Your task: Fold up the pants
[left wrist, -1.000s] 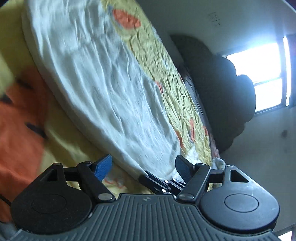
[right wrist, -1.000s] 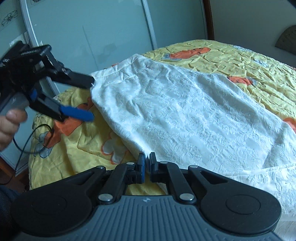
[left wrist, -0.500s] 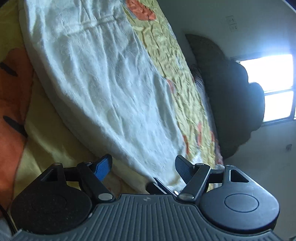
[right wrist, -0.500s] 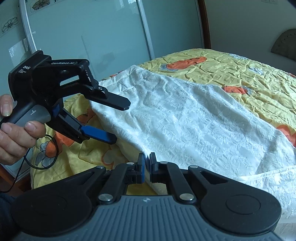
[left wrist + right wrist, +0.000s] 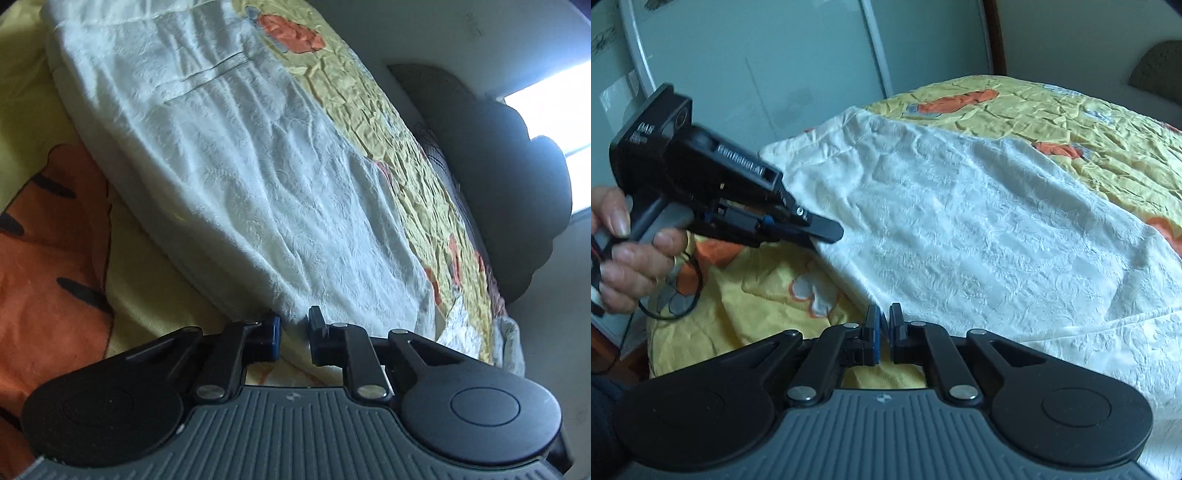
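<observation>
White textured pants (image 5: pixel 979 236) lie spread across the bed; they also fill the left wrist view (image 5: pixel 236 166). My left gripper (image 5: pixel 294 332) has closed on the near side edge of the pants; in the right wrist view (image 5: pixel 820 230) its fingers pinch that edge, held by a hand. My right gripper (image 5: pixel 882 325) is shut at the same long edge of the pants, further along; cloth between its pads cannot be made out.
The bed is covered by a yellow sheet (image 5: pixel 1071 122) with orange prints (image 5: pixel 48 266). Pale sliding wardrobe doors (image 5: pixel 775 55) stand behind the bed. A dark headboard (image 5: pixel 491 166) and a bright window (image 5: pixel 554 96) lie at the far end.
My left gripper went from wide open to closed on the pants' edge, moving in along it. My right gripper stayed shut in place.
</observation>
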The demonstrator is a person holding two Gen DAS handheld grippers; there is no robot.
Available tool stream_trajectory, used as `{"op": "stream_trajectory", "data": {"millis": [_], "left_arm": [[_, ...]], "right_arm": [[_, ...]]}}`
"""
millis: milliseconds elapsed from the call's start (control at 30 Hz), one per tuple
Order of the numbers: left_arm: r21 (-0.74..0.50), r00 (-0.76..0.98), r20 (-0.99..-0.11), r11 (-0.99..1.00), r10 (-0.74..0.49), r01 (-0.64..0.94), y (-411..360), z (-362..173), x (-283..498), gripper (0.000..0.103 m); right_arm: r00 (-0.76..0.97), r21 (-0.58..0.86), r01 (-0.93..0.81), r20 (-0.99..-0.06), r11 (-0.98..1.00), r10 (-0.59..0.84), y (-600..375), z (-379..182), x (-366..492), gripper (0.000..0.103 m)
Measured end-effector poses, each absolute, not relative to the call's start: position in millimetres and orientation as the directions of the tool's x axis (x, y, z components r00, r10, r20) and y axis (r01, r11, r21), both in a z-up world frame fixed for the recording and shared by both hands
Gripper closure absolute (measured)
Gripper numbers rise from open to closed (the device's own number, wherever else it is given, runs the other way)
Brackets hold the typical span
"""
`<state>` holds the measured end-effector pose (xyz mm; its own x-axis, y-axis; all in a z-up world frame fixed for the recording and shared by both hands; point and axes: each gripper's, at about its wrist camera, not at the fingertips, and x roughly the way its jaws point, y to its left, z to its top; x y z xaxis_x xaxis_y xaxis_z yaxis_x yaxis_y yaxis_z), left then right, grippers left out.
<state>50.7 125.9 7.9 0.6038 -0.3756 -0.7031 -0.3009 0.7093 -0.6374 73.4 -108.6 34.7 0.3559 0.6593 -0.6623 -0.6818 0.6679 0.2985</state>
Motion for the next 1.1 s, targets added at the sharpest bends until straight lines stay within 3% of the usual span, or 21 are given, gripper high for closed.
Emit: {"op": "stream_trajectory", "data": {"millis": [33, 167, 267, 333, 400, 433, 533, 633, 767, 900, 1033, 1100], "left_arm": [[-0.635, 0.611, -0.696, 0.72, -0.377, -0.279, 124.8, 7.7, 50.7, 0.074], [-0.634, 0.696, -0.613, 0.758, -0.373, -0.152, 120.1, -3.6, 42.5, 0.074], [-0.651, 0.753, -0.542, 0.753, -0.372, -0.096, 119.6, -13.9, 30.3, 0.074], [-0.649, 0.784, -0.495, 0.759, -0.373, -0.049, 119.4, -19.1, 22.6, 0.074], [-0.681, 0.793, -0.469, 0.731, -0.388, -0.046, 123.1, -23.9, 21.1, 0.074], [-0.696, 0.79, -0.465, 0.716, -0.4, -0.047, 125.4, -25.0, 22.9, 0.074], [-0.741, 0.786, -0.441, 0.67, -0.433, -0.047, 133.9, -30.4, 25.8, 0.073], [-0.742, 0.787, -0.437, 0.669, -0.436, -0.041, 132.8, -30.5, 26.5, 0.073], [-0.747, 0.788, -0.431, 0.664, -0.441, -0.037, 133.7, -31.8, 27.0, 0.073], [-0.749, 0.788, -0.427, 0.661, -0.444, -0.033, 135.2, -33.4, 27.3, 0.073], [-0.753, 0.787, -0.424, 0.657, -0.449, -0.031, 136.1, -34.4, 27.8, 0.074], [-0.754, 0.786, -0.423, 0.656, -0.451, -0.029, 136.5, -34.8, 28.3, 0.074]], "right_arm": [[0.363, 0.321, -0.671, -0.644, 0.669, 0.673, -113.1, 37.9, 74.4, 0.096], [0.423, 0.358, -0.624, -0.593, 0.695, 0.685, -140.6, 60.2, 80.7, 0.094], [0.541, 0.319, -0.527, -0.589, 0.788, 0.6, -177.5, 77.9, 102.0, 0.088], [0.641, 0.28, -0.388, -0.602, 0.878, 0.476, -209.8, 84.4, 125.5, 0.07], [0.722, 0.274, -0.194, -0.611, 0.942, 0.326, -247.8, 85.7, 153.3, 0.03], [0.747, 0.278, -0.093, -0.615, 0.956, 0.251, -266.6, 85.0, 167.3, 0.027], [0.738, 0.262, 0.126, -0.669, 0.957, 0.086, -309.0, 77.0, 208.0, 0.027], [0.662, 0.196, 0.225, -0.75, 0.955, -0.001, -323.5, 63.3, 243.2, 0.027], [0.537, 0.074, 0.261, -0.84, 0.963, -0.081, -322.7, 34.1, 274.0, 0.03], [0.483, -0.075, 0.224, -0.857, 0.972, -0.178, -306.4, 18.6, 287.3, 0.03], [0.491, -0.005, 0.264, -0.86, 0.965, -0.139, -319.7, 16.7, 293.7, 0.032], [0.496, 0.004, 0.266, -0.858, 0.964, -0.134, -323.4, 18.1, 294.6, 0.039]]}}
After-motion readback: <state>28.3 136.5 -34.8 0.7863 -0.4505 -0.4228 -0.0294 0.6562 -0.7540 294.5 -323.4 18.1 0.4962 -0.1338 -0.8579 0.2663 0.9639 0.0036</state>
